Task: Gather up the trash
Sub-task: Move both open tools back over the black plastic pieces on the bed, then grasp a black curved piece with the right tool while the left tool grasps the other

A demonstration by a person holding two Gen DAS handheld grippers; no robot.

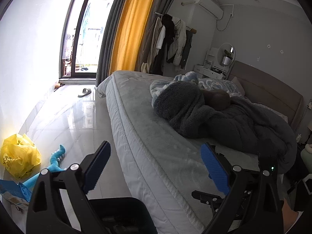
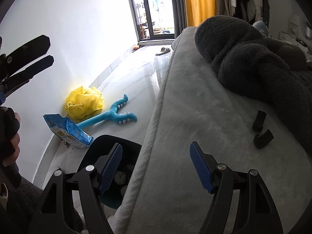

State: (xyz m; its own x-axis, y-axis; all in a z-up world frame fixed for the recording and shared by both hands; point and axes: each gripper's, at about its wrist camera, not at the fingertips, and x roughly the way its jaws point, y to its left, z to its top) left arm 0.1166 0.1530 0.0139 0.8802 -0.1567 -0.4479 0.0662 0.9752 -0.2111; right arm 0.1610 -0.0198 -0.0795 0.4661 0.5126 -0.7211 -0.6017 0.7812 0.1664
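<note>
Right wrist view: the scene runs from the wall at 9 o'clock to the bed at 3 o'clock.
Left gripper (image 2: 29, 58): seen edge-on at 9 o'clock against the wall; from its own camera its jaws stand spread, nothing between the blue pads.
Yellow plastic bag (image 2: 84, 103): crumpled on the tiled floor (image 2: 124, 74) against the wall, at about 10 o'clock of the right gripper; likely trash.
Blue packet (image 2: 67, 130): lying flat just in front of the bag, touching the blue plush toy's handle; likely trash too.
Blue plush toy (image 2: 111, 117): between the packet and the bed; a judgement, but it reads as a toy, not rubbish.
Black bin (image 2: 117, 167): on the floor tight beside the bed, at 6 o'clock, pale wads already inside.
Right gripper (image 2: 156, 167): released, jaws apart and empty, straddling the bin's rim and the mattress edge.
Bed (image 2: 185, 117): two small dark pieces (image 2: 260, 128) lie on the cover at 2 o'clock, what they are unclear.
Doing it well: swing towards 10 o'clock, come down over the packet or bag, pinch a raised fold, avoid snagging the toy, carry back over the bin.
</note>
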